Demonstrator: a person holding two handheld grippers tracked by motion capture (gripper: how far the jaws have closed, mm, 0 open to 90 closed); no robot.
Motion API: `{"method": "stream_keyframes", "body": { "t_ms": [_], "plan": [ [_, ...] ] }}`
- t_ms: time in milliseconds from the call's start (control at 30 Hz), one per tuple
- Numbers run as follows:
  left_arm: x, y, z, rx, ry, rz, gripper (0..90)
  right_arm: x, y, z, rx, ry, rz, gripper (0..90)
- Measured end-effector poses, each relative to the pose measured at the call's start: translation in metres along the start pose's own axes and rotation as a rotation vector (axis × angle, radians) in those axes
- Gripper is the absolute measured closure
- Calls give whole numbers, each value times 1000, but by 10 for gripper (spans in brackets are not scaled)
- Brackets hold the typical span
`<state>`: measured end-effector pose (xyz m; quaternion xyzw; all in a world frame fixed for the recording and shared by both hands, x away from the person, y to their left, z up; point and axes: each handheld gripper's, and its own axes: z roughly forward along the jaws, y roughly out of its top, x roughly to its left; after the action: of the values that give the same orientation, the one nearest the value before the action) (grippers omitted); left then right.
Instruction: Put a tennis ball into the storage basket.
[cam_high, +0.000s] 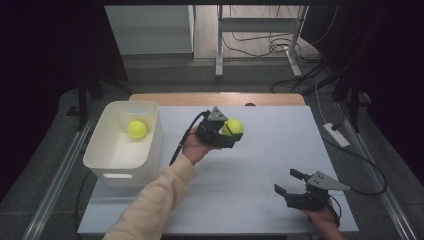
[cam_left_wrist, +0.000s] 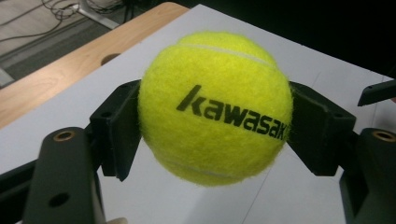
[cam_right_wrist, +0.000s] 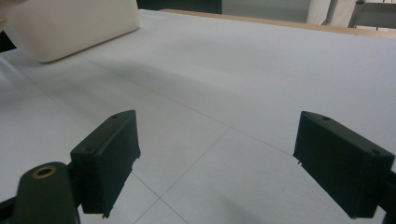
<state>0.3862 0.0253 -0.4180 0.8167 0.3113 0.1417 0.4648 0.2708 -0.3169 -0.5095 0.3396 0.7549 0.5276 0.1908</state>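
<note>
My left gripper (cam_high: 231, 131) is shut on a yellow tennis ball (cam_high: 233, 127) and holds it above the middle of the white table (cam_high: 260, 165). In the left gripper view the ball (cam_left_wrist: 215, 107), printed "kawasaki", sits squeezed between both black pads (cam_left_wrist: 116, 133). A second yellow tennis ball (cam_high: 137, 129) lies inside the white bin (cam_high: 102, 162) at the left. My right gripper (cam_high: 289, 182) rests low near the table's front right, its jaws wide apart. In the right gripper view its pads (cam_right_wrist: 109, 158) frame nothing but bare table (cam_right_wrist: 224, 93).
A wooden strip (cam_high: 217, 98) runs along the table's far edge. Cables and a metal frame (cam_high: 260, 35) lie on the floor beyond. A white power strip (cam_high: 336, 135) sits off the right edge. The bin's corner (cam_right_wrist: 70, 25) shows at upper left in the right gripper view.
</note>
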Motion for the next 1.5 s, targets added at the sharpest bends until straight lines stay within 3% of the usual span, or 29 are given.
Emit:
{"method": "stream_keyframes", "body": {
  "t_ms": [1500],
  "plan": [
    [15,-15,-58,-64,72,-23,266,0,0,1,3,-4,-1,141]
  ]
}}
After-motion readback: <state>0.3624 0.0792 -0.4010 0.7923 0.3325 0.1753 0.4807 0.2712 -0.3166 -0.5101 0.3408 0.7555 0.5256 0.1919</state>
